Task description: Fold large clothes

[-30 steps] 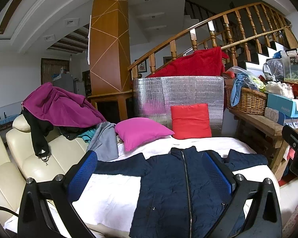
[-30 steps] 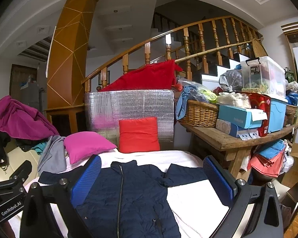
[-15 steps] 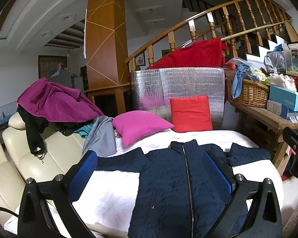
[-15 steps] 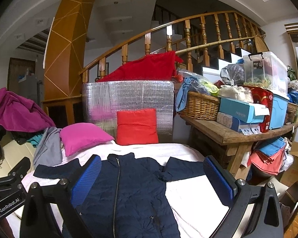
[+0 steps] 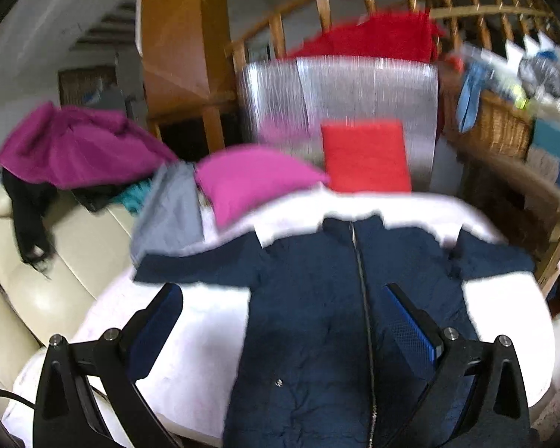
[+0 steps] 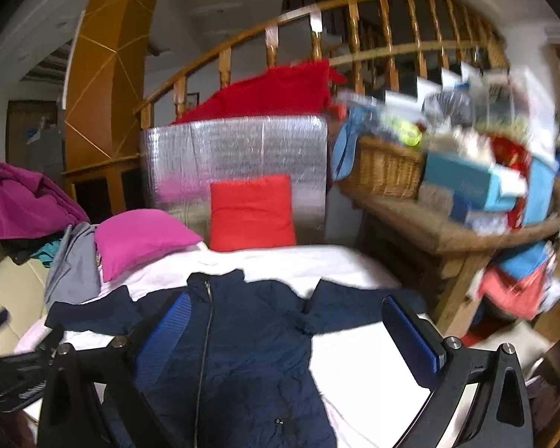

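Note:
A dark navy zip-up jacket [image 5: 310, 298] lies flat, front up, on a white-covered surface [image 5: 205, 336], both sleeves spread sideways. It also shows in the right wrist view [image 6: 250, 354]. My left gripper [image 5: 283, 321] is open and empty above the jacket's left half, its blue pads wide apart. My right gripper [image 6: 291, 332] is open and empty above the jacket's right half. The left gripper's body [image 6: 15, 373] shows at the lower left of the right wrist view.
A pink pillow [image 5: 250, 179] and a red pillow [image 5: 366, 156] lie beyond the collar, before a silver foil panel [image 5: 339, 89]. A cream sofa [image 5: 56, 261] with piled clothes [image 5: 71, 149] stands left. A wooden table [image 6: 448, 231] with a basket [image 6: 388, 168] and boxes stands right.
Both grippers have moved forward and tipped down toward the jacket, which now fills more of each view. Both views are motion-blurred. Both grippers stay open.

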### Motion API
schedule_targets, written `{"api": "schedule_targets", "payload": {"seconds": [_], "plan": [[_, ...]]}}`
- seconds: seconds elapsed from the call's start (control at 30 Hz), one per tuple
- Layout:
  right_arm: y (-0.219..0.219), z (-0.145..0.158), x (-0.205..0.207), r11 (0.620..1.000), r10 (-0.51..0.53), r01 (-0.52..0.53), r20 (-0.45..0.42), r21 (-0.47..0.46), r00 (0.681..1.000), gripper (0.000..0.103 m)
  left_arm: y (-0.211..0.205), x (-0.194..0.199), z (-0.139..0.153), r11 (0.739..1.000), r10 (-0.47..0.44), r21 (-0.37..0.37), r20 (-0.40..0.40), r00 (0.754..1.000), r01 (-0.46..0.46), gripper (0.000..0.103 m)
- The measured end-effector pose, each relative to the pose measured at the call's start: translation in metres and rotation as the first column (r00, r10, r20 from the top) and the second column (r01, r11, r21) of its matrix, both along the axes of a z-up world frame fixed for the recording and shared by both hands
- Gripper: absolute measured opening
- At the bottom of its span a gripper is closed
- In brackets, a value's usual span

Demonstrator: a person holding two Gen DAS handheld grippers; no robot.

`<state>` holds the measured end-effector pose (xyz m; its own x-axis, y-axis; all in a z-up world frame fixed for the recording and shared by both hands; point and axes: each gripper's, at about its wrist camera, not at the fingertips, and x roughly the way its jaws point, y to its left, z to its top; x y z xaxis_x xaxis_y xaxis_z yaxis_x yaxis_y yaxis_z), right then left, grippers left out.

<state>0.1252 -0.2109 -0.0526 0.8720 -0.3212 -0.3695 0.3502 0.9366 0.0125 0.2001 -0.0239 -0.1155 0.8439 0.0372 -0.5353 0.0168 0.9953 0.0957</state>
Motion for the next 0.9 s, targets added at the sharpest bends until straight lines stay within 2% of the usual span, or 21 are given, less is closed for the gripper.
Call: {"api": "schedule_targets", "payload": {"seconds": [0.1, 0.2, 0.33, 0.43, 0.57, 0.63, 0.67, 0.77, 0.83, 0.9], "plan": [[-0.049, -0.031, 0.035, 0.999, -0.018, 0.020, -0.038, 0.042, 0.999, 0.103, -0.006, 0.057, -0.055, 1.000, 0.002, 0.002, -0.125, 0.992, -0.002, 0.103], [-0.111, -0.069, 0.065, 0.992, 0.002, 0.008, -0.078, 0.127, 0.997, 0.103, -0.011, 0.119, -0.124, 1.000, 0.013, -0.001, -0.268, 0.963, -0.014, 0.103], [-0.226, -0.139, 0.102, 0.948, -0.038, 0.081, -0.144, 0.308, 0.989, 0.103, -0.020, 0.175, -0.186, 0.997, 0.081, 0.041, -0.333, 0.939, -0.072, 0.103], [-0.307, -0.192, 0.123, 0.867, -0.077, 0.142, -0.152, 0.477, 0.985, 0.103, -0.026, 0.205, -0.215, 0.993, 0.115, 0.048, -0.372, 0.921, -0.105, 0.103], [-0.388, -0.253, 0.149, 0.701, -0.124, 0.185, -0.138, 0.689, 0.983, 0.103, -0.038, 0.228, -0.249, 0.991, 0.125, 0.094, -0.434, 0.892, -0.093, 0.103], [-0.413, -0.274, 0.162, 0.651, -0.149, 0.198, -0.133, 0.733, 0.980, 0.102, -0.036, 0.228, -0.255, 0.993, 0.119, 0.066, -0.417, 0.901, -0.100, 0.103], [-0.424, -0.284, 0.168, 0.628, -0.162, 0.205, -0.132, 0.751, 0.978, 0.100, -0.035, 0.229, -0.256, 0.993, 0.118, 0.052, -0.426, 0.897, -0.106, 0.103], [-0.451, -0.312, 0.185, 0.561, -0.211, 0.218, -0.117, 0.799, 0.970, 0.090, -0.030, 0.230, -0.261, 0.995, 0.093, 0.008, -0.442, 0.892, -0.100, 0.103], [-0.463, -0.329, 0.195, 0.504, -0.251, 0.240, -0.126, 0.830, 0.960, 0.079, -0.025, 0.228, -0.263, 0.996, 0.069, -0.020, -0.430, 0.900, -0.086, 0.103], [-0.474, -0.335, 0.202, 0.495, -0.287, 0.241, -0.104, 0.835, 0.952, 0.076, -0.024, 0.228, -0.266, 0.997, 0.060, -0.024, -0.427, 0.902, -0.078, 0.103]]}}
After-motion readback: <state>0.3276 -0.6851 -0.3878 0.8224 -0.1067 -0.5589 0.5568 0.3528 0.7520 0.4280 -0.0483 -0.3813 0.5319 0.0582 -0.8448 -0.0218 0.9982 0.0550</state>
